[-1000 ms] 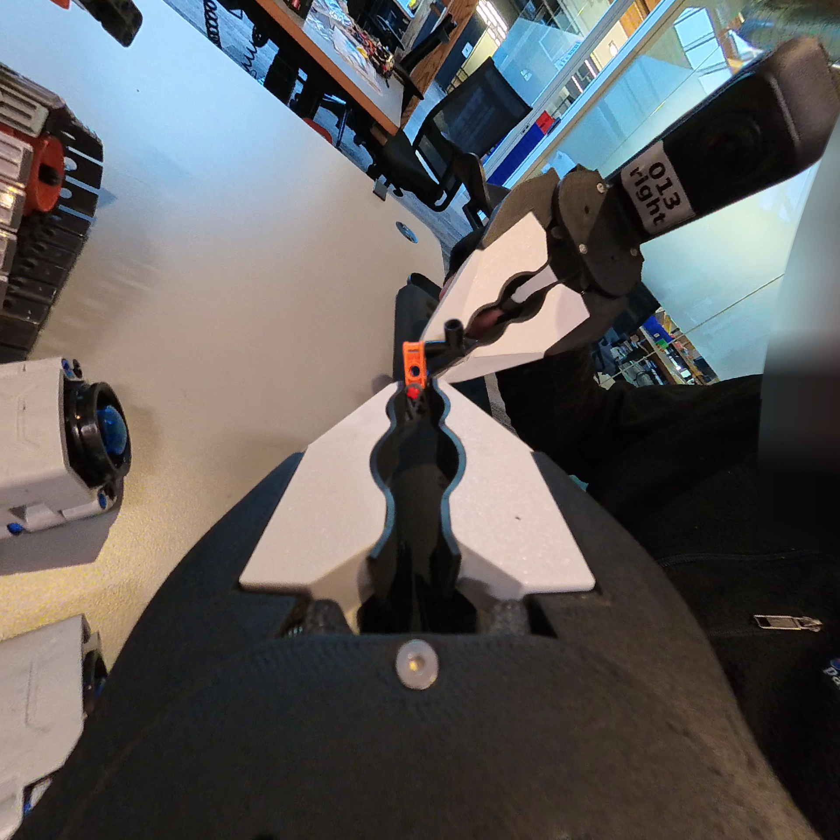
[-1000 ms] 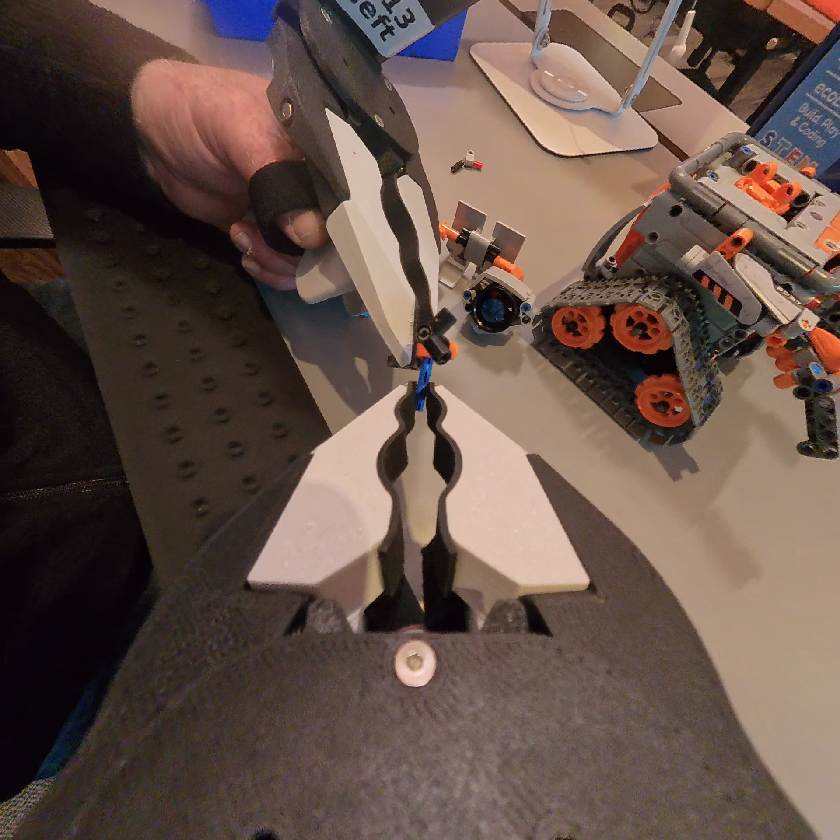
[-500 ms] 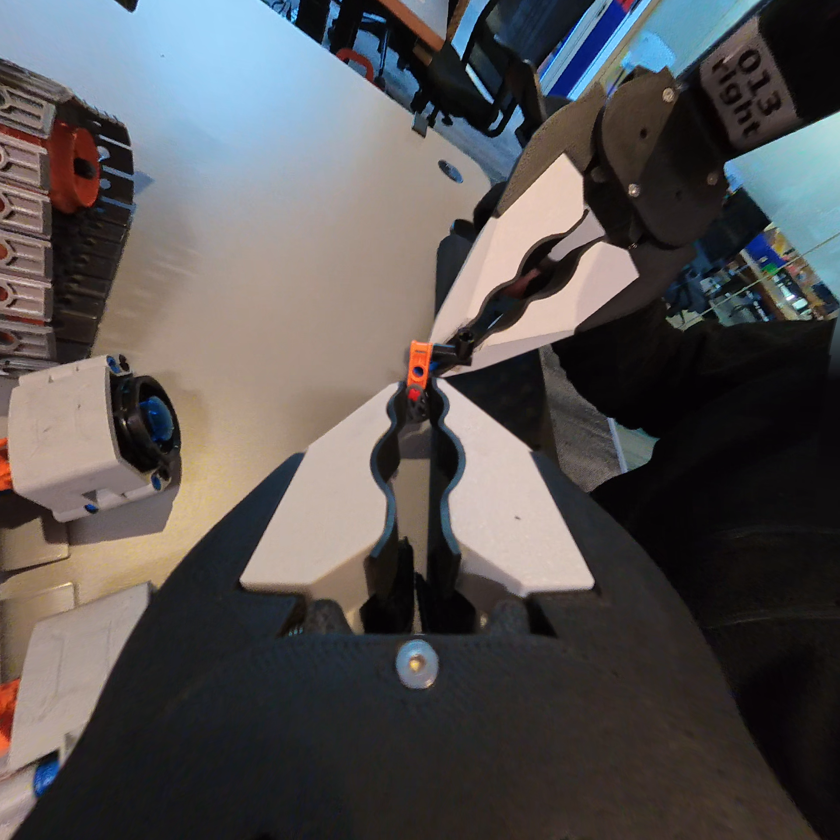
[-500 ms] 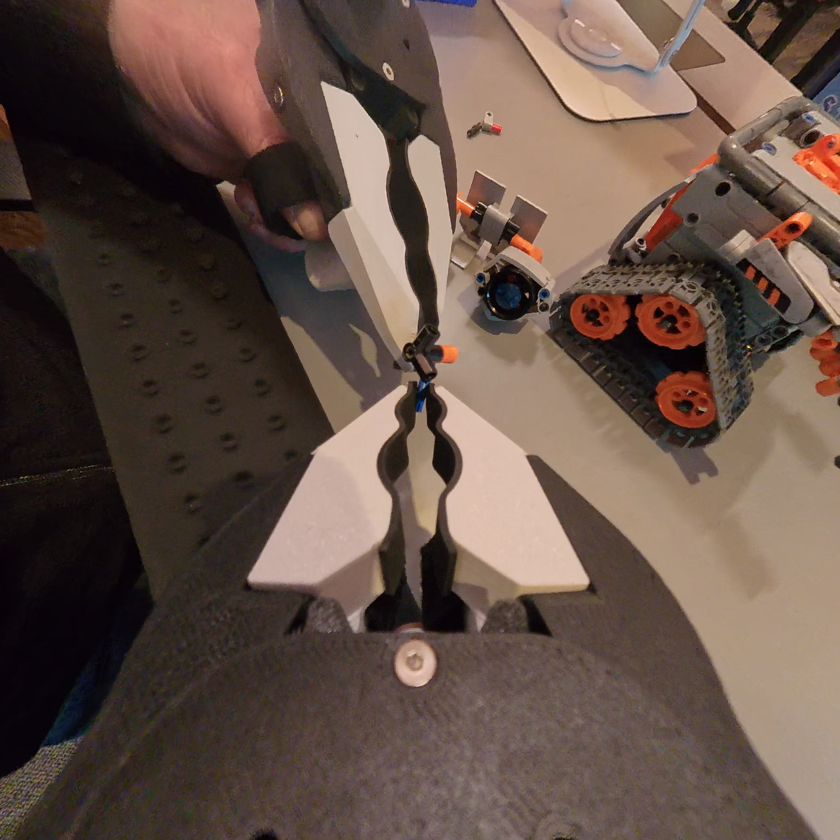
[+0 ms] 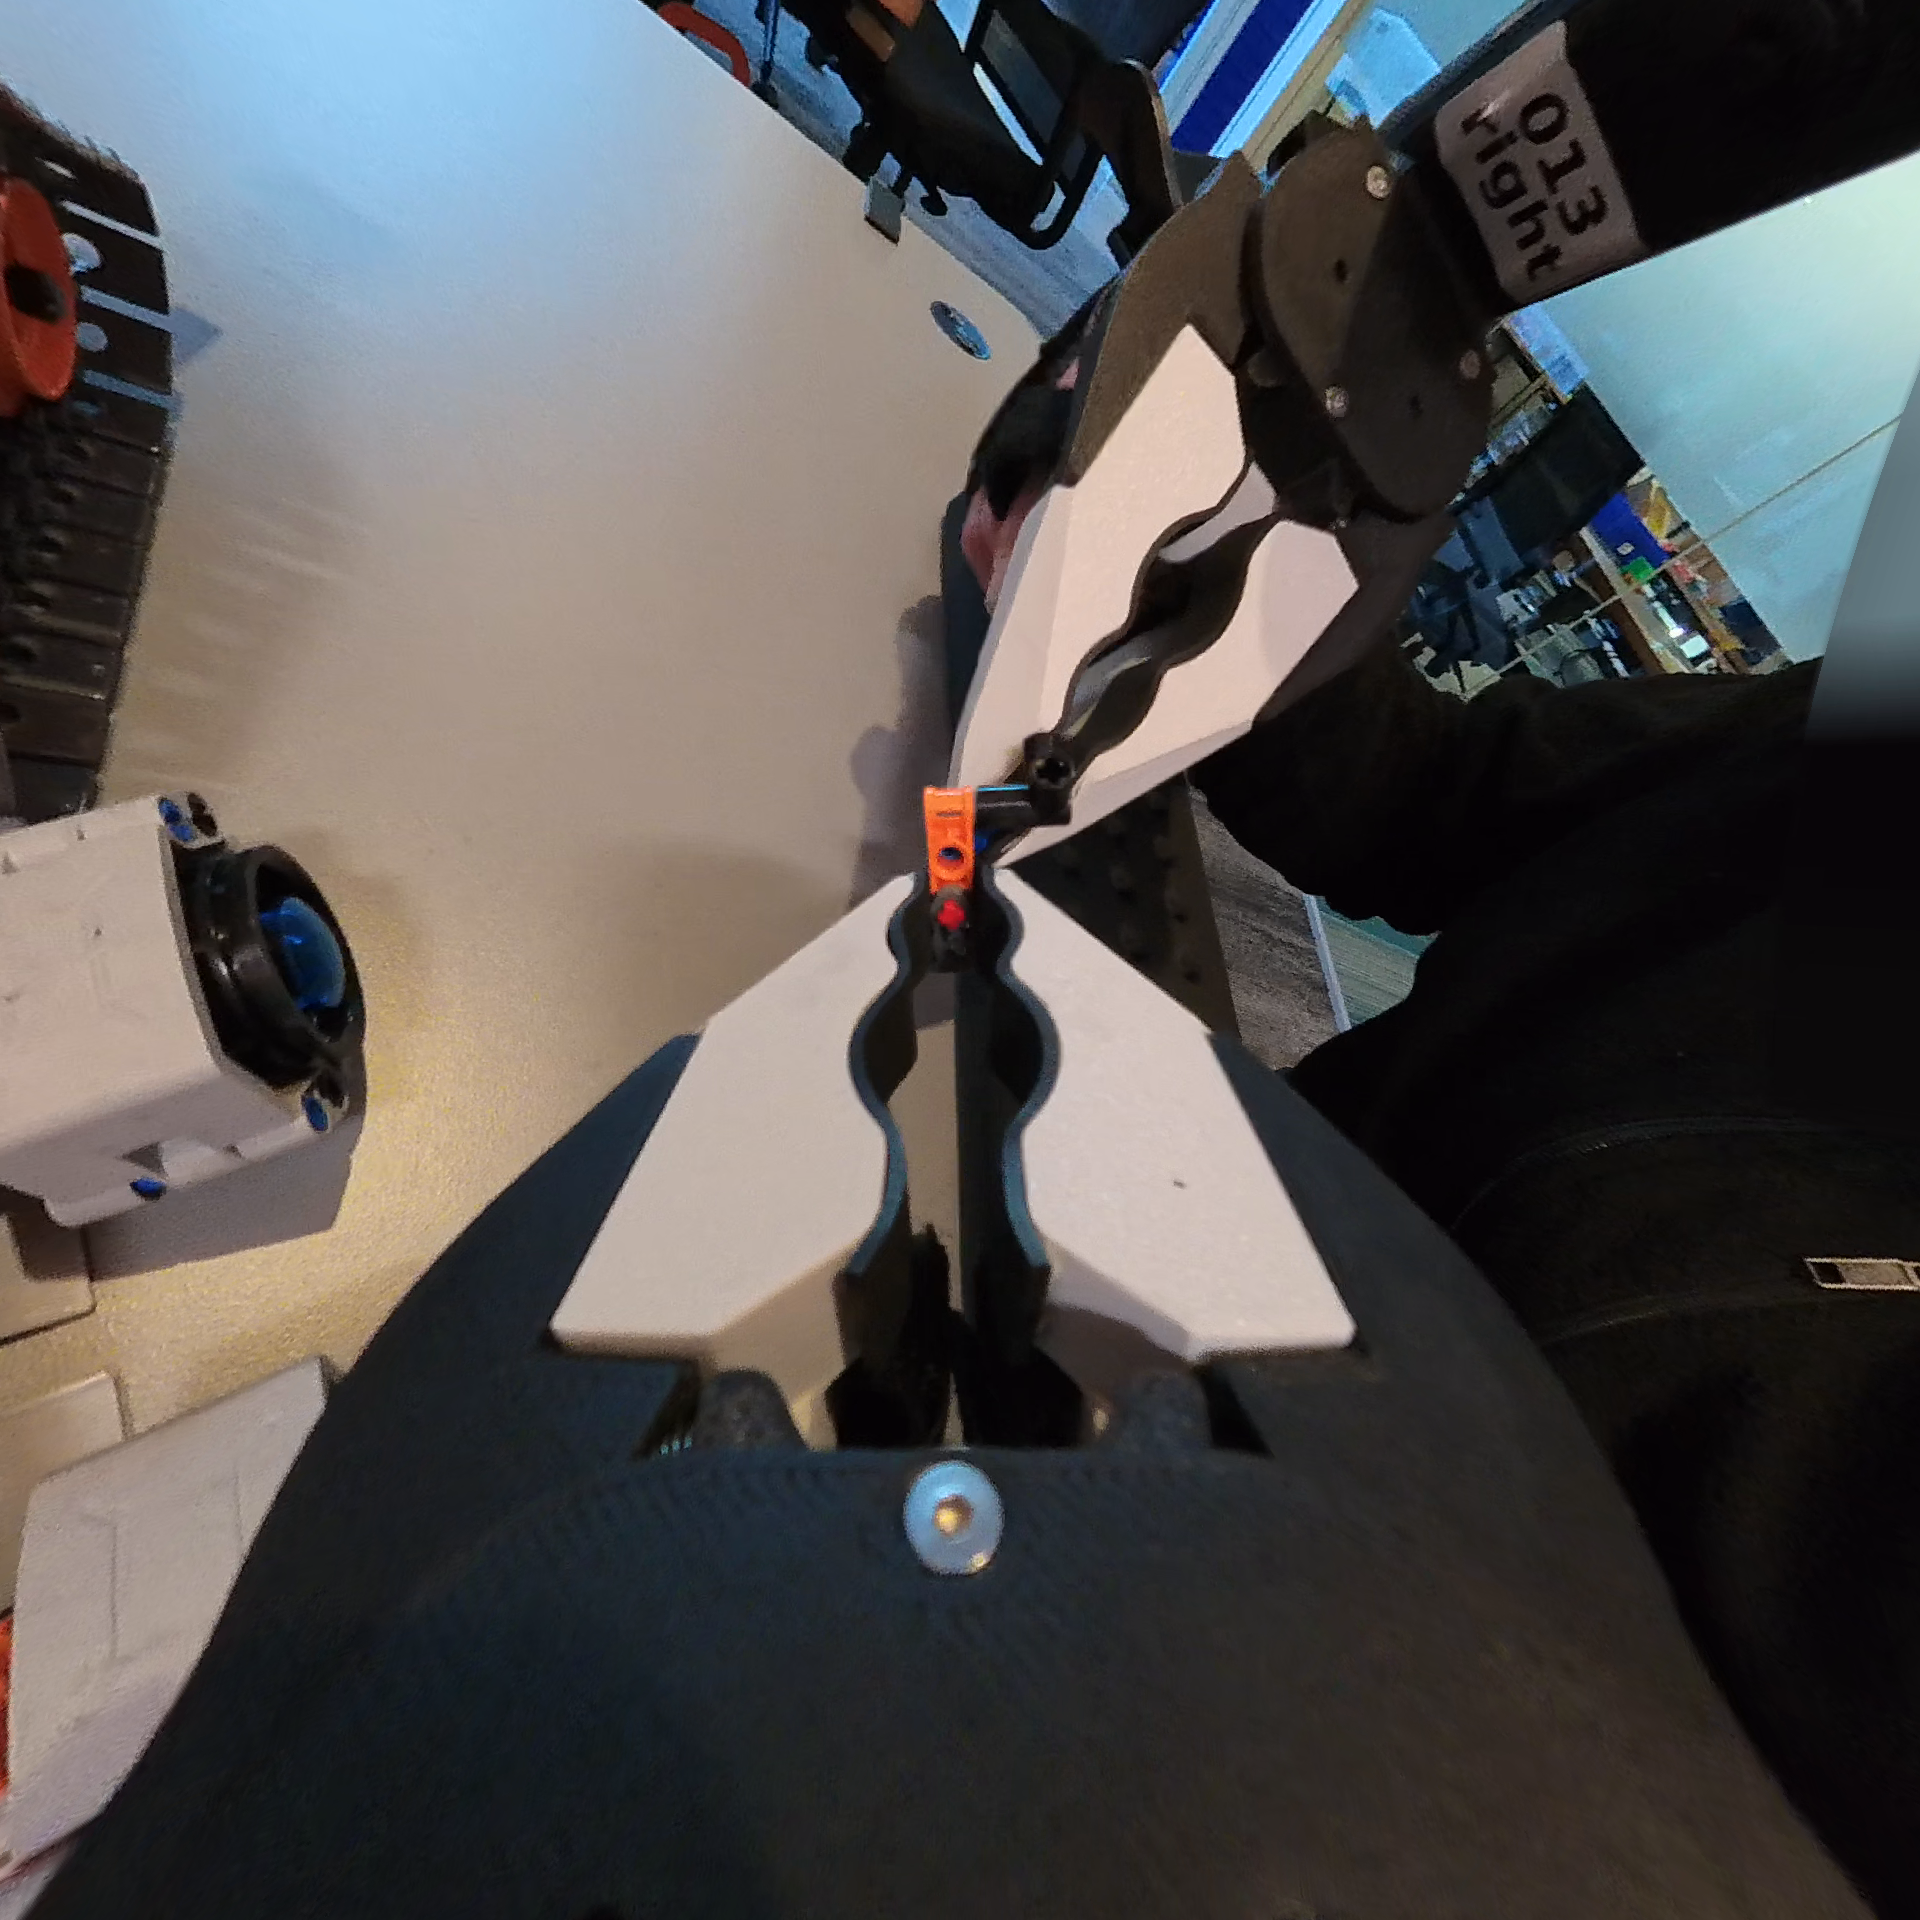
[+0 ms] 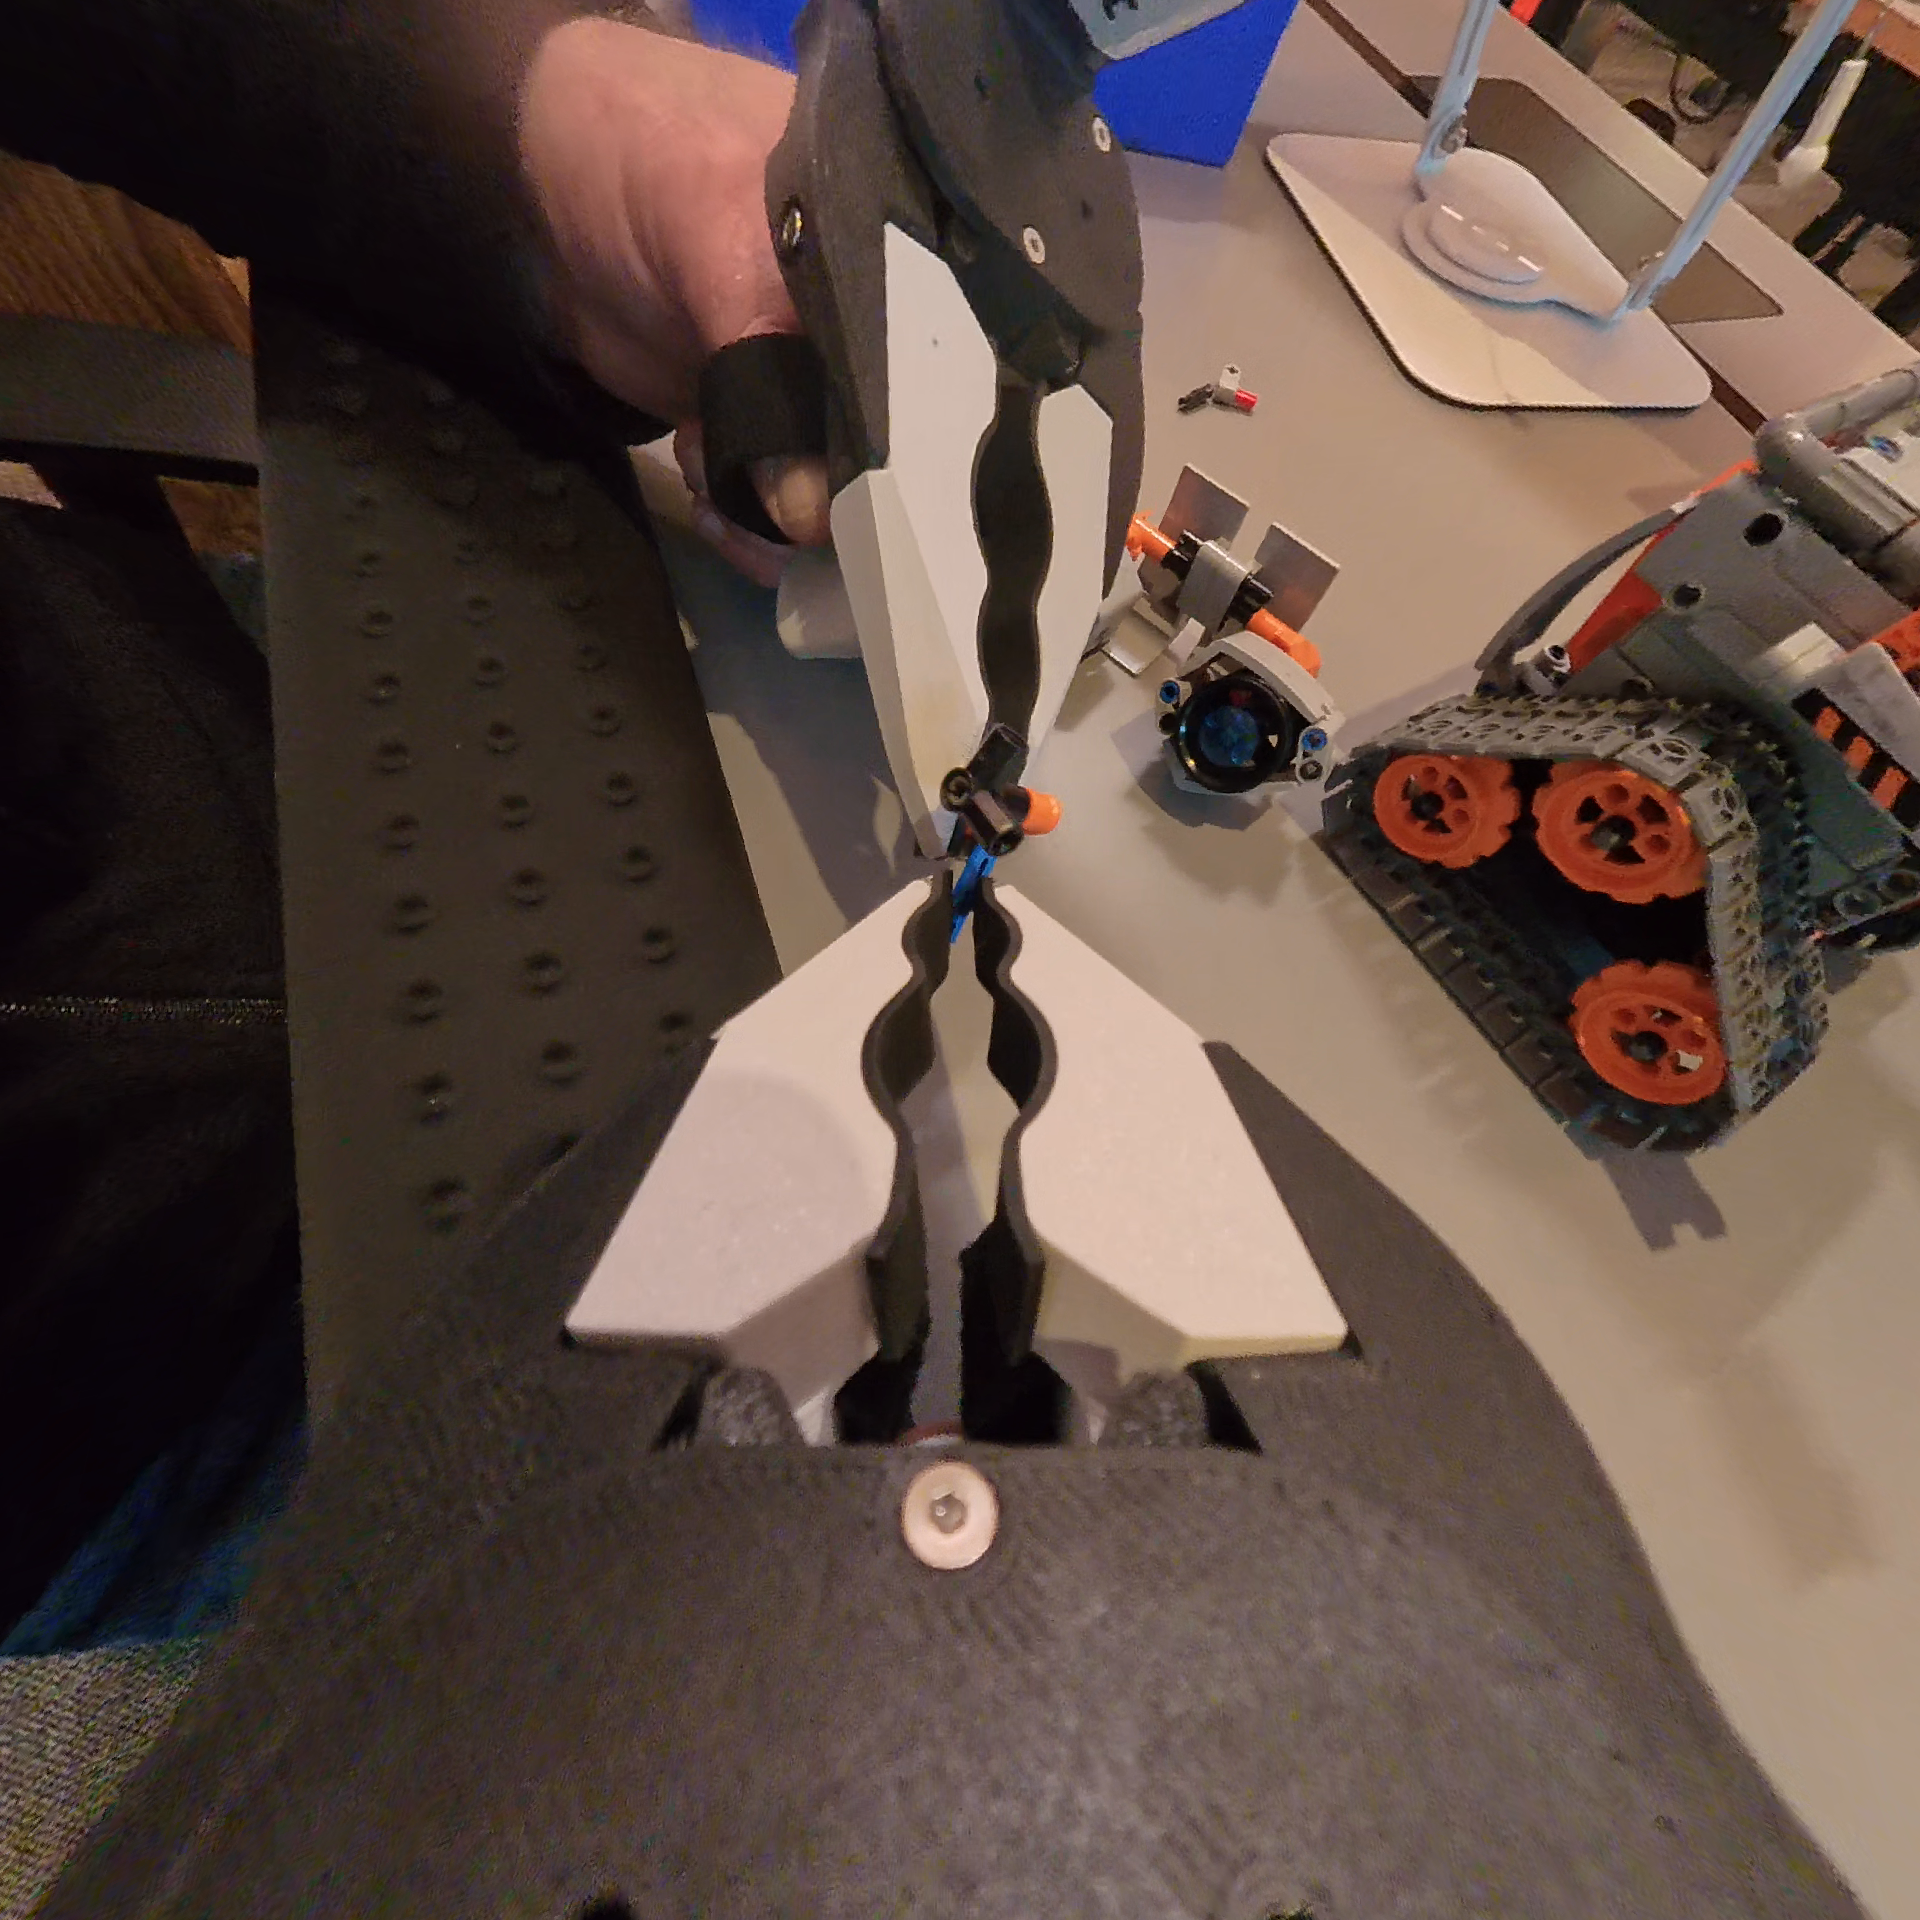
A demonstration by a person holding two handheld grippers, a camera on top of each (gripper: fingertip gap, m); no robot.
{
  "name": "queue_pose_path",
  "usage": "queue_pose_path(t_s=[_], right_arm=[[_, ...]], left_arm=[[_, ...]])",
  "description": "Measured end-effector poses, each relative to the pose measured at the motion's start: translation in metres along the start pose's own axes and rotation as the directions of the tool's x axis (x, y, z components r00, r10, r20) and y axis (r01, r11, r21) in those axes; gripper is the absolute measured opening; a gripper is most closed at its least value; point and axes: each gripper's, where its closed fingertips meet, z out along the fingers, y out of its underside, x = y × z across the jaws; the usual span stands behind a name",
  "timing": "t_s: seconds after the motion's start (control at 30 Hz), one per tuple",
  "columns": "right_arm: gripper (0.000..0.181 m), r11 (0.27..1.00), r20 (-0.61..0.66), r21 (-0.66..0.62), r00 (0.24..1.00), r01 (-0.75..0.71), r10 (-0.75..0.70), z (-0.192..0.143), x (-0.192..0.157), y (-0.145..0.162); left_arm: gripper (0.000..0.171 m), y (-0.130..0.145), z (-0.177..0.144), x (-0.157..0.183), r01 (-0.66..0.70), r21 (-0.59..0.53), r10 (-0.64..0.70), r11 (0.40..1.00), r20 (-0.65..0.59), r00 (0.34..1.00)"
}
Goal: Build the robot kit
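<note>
While your left hand-held gripper (image 5: pixel 951 899) is pinching the small orange-and-black connector piece (image 5: pixel 951 831) and your right hand-held gripper (image 6: pixel 961 899) is clamped on the blue pin (image 6: pixel 968 891), they look joined above the table (image 6: pixel 1351 1299) edge, though it's tiny.

I see matt, grainy black plastic on my right gripper (image 6: pixel 961 904), a smooth matt grey tabletop (image 6: pixel 1351 1039), and glossy orange plastic wheels on the tracked model (image 6: pixel 1621 831).
</note>
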Motion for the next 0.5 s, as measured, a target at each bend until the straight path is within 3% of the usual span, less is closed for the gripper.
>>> queue_pose_path(t_s=[0.27,0.5], right_arm=[[0.002,0.998,0.073,0.009,0.995,0.064,-0.064,-0.001,-0.005,0.001],[0.002,0.994,0.114,-0.037,0.989,0.102,-0.098,0.008,-0.009,0.009]], left_arm=[[0.006,0.003,0.001,0.005,0.003,-0.038,-0.005,0.999,-0.060,0.998],[0.006,0.015,0.001,-0.001,-0.048,-0.137,0.046,0.989,-0.015,0.999]])
